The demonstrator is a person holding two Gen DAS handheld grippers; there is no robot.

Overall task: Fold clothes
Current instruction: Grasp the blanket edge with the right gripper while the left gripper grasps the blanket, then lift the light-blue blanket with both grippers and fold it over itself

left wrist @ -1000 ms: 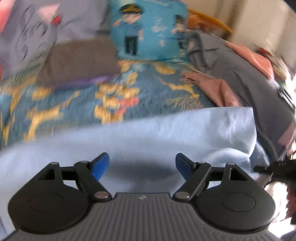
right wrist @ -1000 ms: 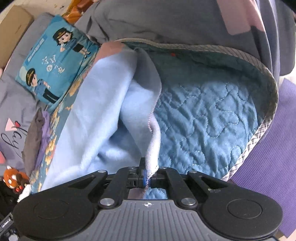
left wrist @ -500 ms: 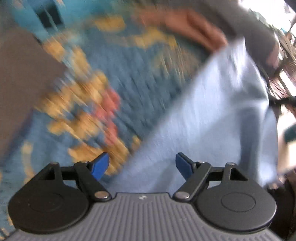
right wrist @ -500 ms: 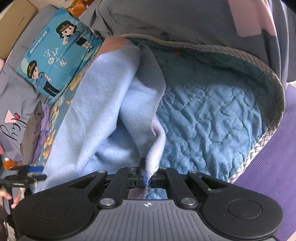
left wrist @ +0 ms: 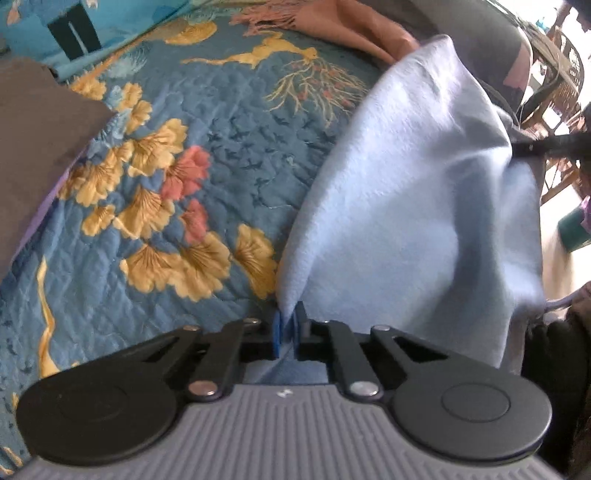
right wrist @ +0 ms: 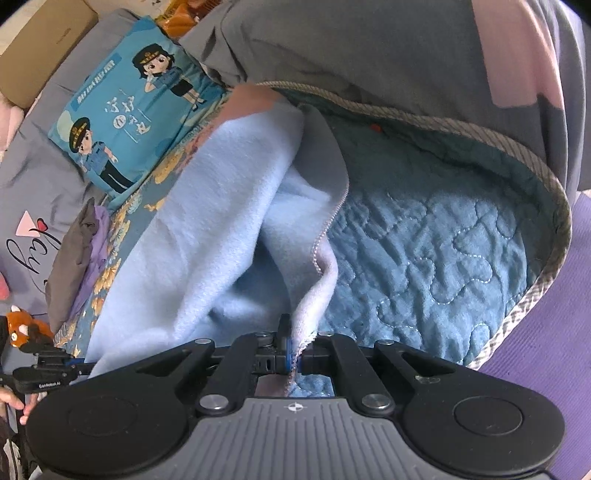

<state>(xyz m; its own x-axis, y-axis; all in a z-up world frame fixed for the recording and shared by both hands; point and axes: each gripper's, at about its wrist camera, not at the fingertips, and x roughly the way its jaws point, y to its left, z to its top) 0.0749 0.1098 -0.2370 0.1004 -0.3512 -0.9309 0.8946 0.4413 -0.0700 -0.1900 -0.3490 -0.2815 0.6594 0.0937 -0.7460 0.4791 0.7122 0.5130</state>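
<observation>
A light blue fleece garment (left wrist: 406, 203) lies spread over the bed, partly lifted. My left gripper (left wrist: 286, 328) is closing its jaws on the garment's near corner, with the blue pads pinching the fabric edge. My right gripper (right wrist: 293, 354) is shut on another edge of the same garment (right wrist: 207, 229), where a stitched hem rises from the pads. The left gripper (right wrist: 48, 373) also shows at the far left of the right wrist view. The right gripper (left wrist: 535, 146) appears as a dark bar at the right of the left wrist view.
The bed has a blue floral quilt (left wrist: 166, 184). A folded grey-brown garment (left wrist: 33, 129) lies at the left and a pink cloth (left wrist: 332, 26) at the back. A cartoon pillow (right wrist: 136, 110), a grey blanket (right wrist: 369, 48), a plush toy (right wrist: 22, 325) and a purple mat (right wrist: 546, 350) surround it.
My left gripper swung over to the garment's corner, tipped downward, and closed from wide open onto the fabric. The right gripper kept its hold and barely moved.
</observation>
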